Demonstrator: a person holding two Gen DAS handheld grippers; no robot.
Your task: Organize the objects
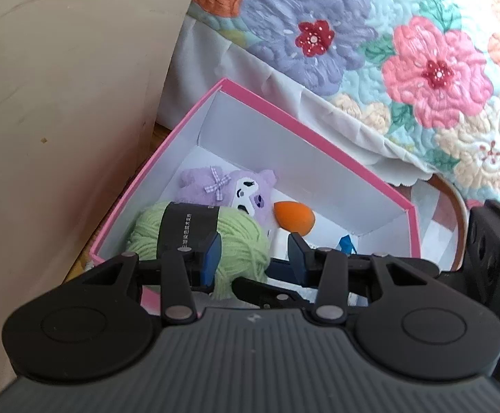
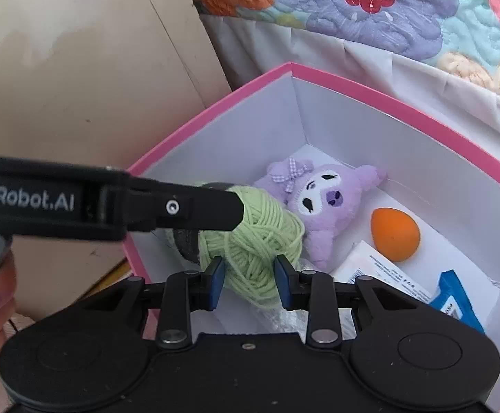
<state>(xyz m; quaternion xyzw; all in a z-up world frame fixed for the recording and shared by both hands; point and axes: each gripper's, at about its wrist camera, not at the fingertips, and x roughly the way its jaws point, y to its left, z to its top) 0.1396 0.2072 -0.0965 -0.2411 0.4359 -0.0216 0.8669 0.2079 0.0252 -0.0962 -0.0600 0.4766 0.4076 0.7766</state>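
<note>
A pink box with white inside holds a green yarn ball with a black label, a purple plush, an orange egg-shaped sponge, a white packet and a blue packet. My left gripper is open over the box, its left pad against the yarn. It shows in the right wrist view as a black arm reaching onto the yarn. My right gripper is open with the yarn's near end between its fingers. The plush and sponge lie behind.
A beige cabinet side stands left of the box. A floral quilt with a white bed skirt hangs behind and to the right. A round brown-rimmed container sits right of the box. Wood floor shows by the box's left corner.
</note>
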